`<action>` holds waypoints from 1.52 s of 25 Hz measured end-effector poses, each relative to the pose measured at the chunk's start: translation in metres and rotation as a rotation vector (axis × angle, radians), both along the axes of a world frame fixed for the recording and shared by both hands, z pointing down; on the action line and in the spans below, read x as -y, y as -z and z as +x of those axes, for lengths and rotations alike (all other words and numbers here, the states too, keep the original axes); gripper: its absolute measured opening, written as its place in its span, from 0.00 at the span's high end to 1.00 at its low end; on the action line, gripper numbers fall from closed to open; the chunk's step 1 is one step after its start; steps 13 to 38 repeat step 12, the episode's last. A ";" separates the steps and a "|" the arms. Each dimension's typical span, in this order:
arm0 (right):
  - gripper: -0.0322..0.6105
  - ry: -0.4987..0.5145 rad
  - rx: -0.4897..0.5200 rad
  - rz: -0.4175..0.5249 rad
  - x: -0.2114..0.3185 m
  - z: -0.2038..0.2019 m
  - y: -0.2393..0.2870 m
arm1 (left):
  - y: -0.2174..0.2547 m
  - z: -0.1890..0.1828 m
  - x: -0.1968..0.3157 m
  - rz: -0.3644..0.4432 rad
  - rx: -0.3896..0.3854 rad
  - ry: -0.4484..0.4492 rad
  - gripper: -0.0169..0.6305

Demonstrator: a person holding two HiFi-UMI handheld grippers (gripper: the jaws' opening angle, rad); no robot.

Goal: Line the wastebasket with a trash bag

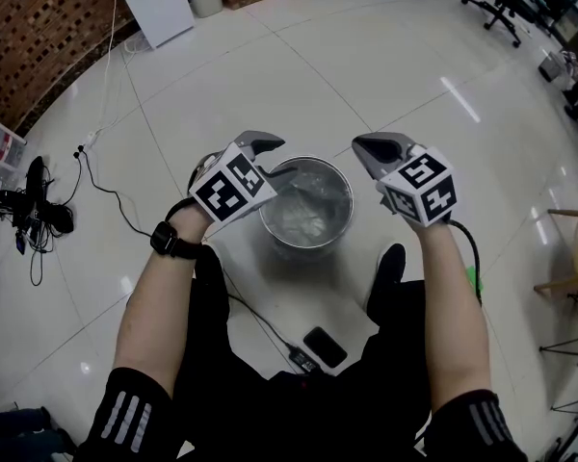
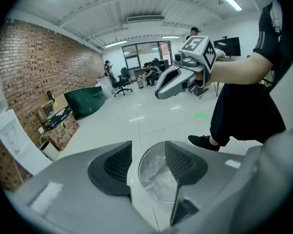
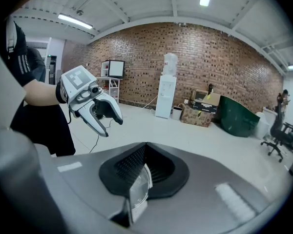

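Wastebasket [image 1: 344, 189], trash bag [image 1: 303, 215] crumpled inside, is standing at your feet, so you are hovering the left gripper [image 1: 260, 146] spread open and the right gripper [image 1: 372, 148] clenched shut at either side of its rim, likely seeking the bag's edge.

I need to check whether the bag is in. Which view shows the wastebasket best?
The head view: the whole wastebasket shows from above, with a clear bag inside. The left gripper view shows only part of it between the jaws, and the right gripper view only a sliver.

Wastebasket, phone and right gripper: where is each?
wastebasket [image 1: 351, 210], head view, right side of its metal rim.
phone [image 1: 325, 346], head view, middle of its dark face.
right gripper [image 1: 362, 145], head view, at its closed fingertips.
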State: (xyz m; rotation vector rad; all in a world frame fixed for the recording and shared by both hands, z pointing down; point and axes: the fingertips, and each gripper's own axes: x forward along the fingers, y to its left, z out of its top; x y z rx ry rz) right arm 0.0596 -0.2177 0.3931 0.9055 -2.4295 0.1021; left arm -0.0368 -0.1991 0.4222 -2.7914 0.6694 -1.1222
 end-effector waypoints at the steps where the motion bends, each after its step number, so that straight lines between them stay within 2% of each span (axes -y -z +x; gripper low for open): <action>1: 0.94 0.001 -0.016 0.005 0.000 0.000 0.000 | 0.000 0.000 0.000 0.000 0.002 -0.001 0.65; 12: 0.94 0.000 -0.013 0.014 0.007 0.001 0.005 | -0.003 -0.001 0.001 0.005 0.027 -0.005 0.65; 38: 0.94 0.000 -0.013 0.014 0.007 0.001 0.005 | -0.003 -0.001 0.001 0.005 0.027 -0.005 0.65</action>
